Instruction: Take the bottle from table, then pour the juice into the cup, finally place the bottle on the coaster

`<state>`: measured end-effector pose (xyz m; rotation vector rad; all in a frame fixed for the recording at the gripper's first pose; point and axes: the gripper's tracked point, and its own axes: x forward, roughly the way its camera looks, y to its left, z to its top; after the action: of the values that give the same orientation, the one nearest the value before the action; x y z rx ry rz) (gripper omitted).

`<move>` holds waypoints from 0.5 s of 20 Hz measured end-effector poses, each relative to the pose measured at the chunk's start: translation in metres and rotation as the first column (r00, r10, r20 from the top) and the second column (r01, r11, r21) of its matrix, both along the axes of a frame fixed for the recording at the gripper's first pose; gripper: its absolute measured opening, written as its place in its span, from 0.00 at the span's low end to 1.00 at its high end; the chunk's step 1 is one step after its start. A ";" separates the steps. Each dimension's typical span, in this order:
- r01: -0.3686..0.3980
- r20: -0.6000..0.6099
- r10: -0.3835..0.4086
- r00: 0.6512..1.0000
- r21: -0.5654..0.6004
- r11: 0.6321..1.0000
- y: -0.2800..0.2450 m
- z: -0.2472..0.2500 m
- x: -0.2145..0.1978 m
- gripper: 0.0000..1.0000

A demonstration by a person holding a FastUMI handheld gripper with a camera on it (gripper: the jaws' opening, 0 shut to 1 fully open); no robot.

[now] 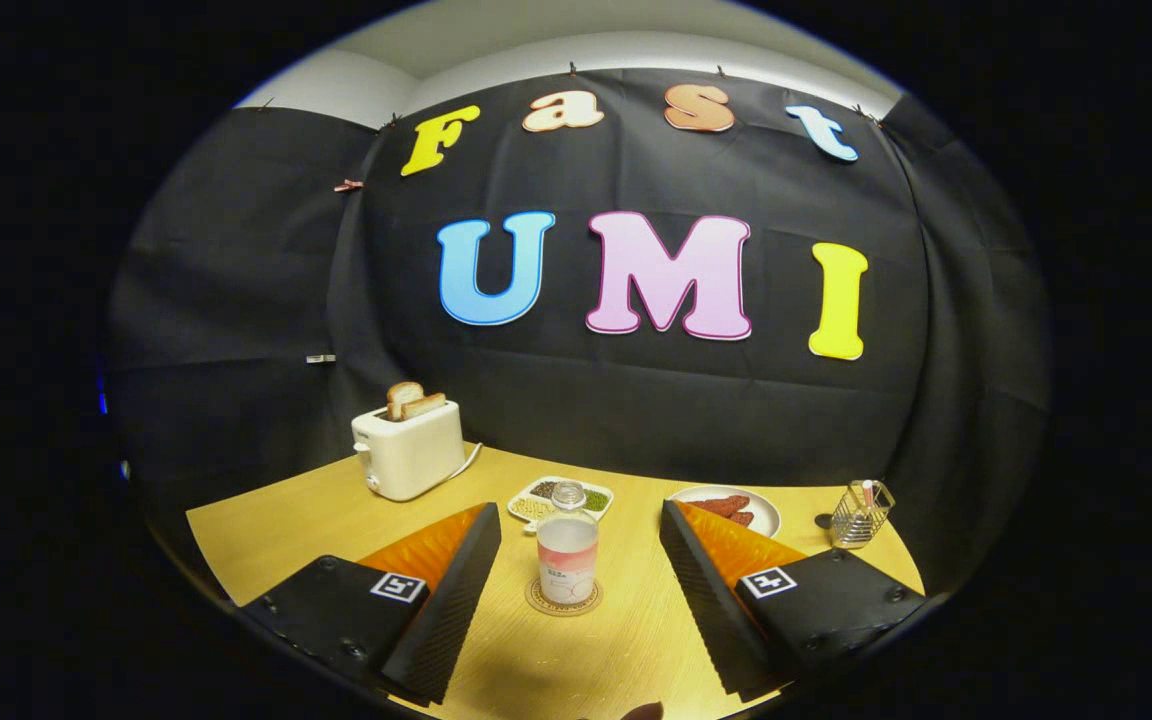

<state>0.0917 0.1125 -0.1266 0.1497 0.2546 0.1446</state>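
Observation:
A small clear bottle [567, 548] with pale pink juice and a label stands upright on a round coaster [563, 600] on the wooden table [276, 525]. My gripper [578, 525] is open, its two fingers spread wide on either side of the bottle and not touching it. The bottle stands between the fingertips, roughly level with them.
A white toaster [409, 448] with two bread slices stands at the back left of the table. Behind the bottle lies a divided dish [558, 497] of grains. A plate [728, 507] with reddish food and a wire holder [860, 513] sit at the back right.

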 end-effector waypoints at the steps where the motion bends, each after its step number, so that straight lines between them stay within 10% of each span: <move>1: -0.008 0.012 0.008 1.000 -0.007 1.000 0.000 0.009 -0.007 0.97; 10: -0.029 0.069 0.029 0.997 -0.006 1.000 -0.011 0.054 -0.071 0.97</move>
<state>0.0202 0.1012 -0.0724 0.1356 0.1881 0.1775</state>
